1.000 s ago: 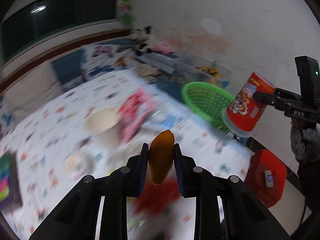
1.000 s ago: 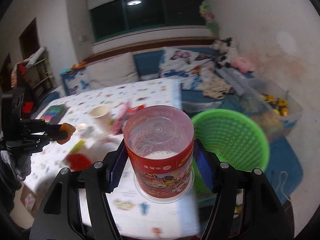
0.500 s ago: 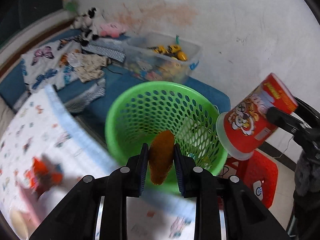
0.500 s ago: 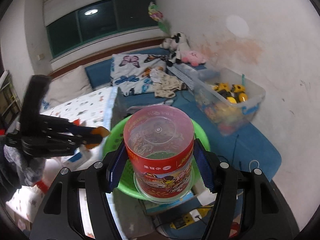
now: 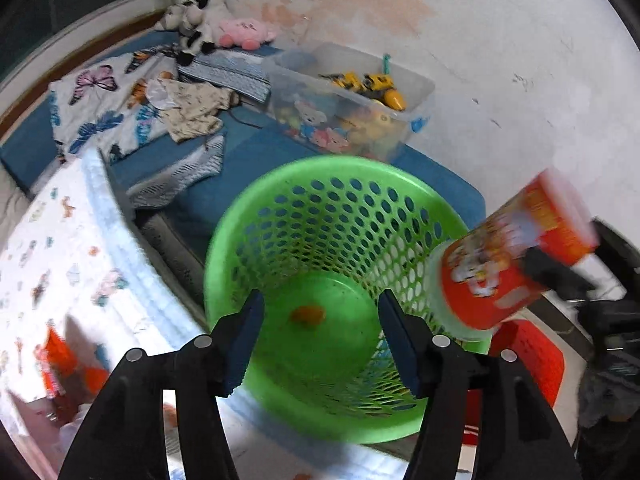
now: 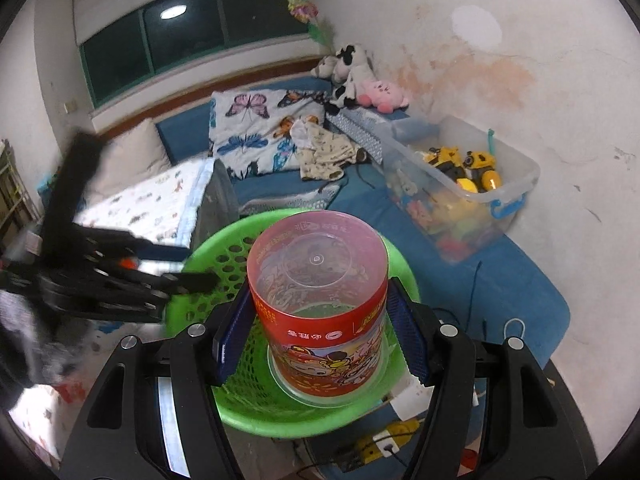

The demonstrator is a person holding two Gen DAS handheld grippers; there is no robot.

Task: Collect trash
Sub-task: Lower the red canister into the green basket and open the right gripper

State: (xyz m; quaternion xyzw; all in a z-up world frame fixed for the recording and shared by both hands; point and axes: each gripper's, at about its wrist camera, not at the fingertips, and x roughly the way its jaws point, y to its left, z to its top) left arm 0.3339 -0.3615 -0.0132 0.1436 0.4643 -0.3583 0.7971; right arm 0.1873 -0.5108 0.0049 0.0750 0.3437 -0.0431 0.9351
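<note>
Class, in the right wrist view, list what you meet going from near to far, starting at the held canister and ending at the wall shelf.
Red canister → green basket → butterfly pillow → window.

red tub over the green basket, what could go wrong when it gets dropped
1. The red tub is wide next to the green basket opening, and in the left wrist view it hangs over the rim, not the middle; released there, it may clip the rim and fall outside.
2. The open left gripper hovers over the same opening, so the two may collide.
3. The basket looks light; a knock could tip it and spill the orange scrap.
</note>
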